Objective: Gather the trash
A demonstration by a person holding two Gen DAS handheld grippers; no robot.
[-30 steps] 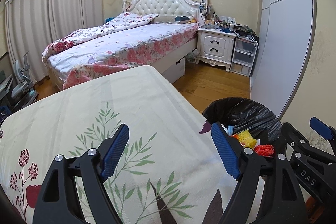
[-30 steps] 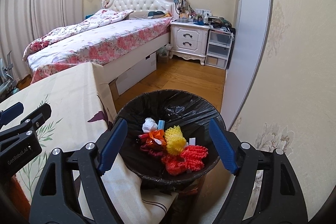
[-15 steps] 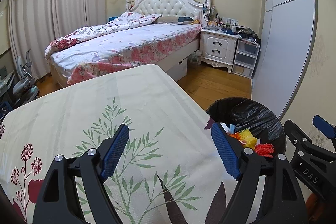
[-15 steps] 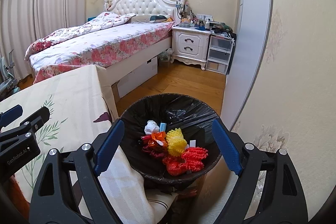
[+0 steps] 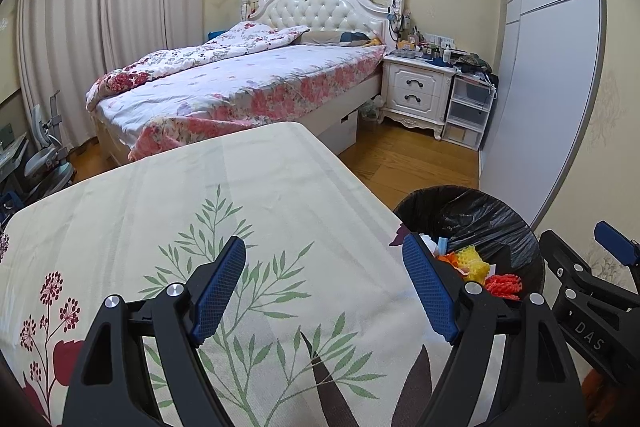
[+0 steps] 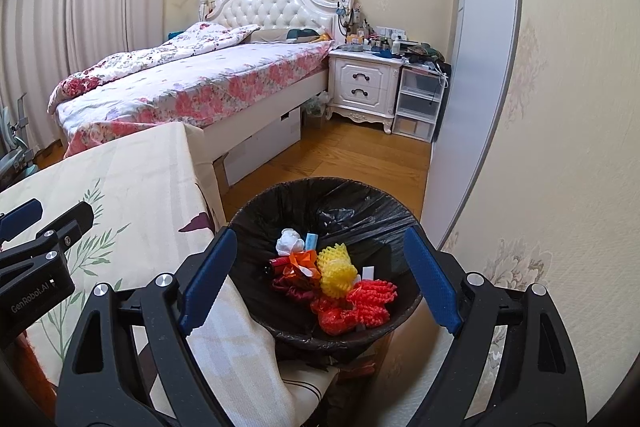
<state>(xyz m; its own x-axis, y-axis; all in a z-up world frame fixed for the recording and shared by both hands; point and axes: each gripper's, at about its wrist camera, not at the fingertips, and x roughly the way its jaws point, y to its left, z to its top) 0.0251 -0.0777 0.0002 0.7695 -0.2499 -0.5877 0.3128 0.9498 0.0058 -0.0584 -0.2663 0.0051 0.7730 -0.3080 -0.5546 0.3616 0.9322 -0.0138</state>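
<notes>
Right wrist view looks down into the trash bin, lined with a black bag, standing on the floor just beside the table's corner. The right gripper hangs over the bin with its jaws spread wide and nothing between the pads. Inside the bin, the trash is piled at about 6 o'clock: a red foam net, a yellow foam net touching it at 11 o'clock, an orange wrapper, a white crumpled tissue and a small blue piece.

The left gripper is over the tablecloth, also released and empty. No trash is visible on the cloth in either view, so I judge the collecting is nearly or fully done.

These pieces look very light and soft. I think the foam nets would squash easily and spring back, so a grip across the middle of the mesh would hold best. The tissue and wrapper are thin and could slip out; pinching a thick fold seems safer than an edge.
</notes>
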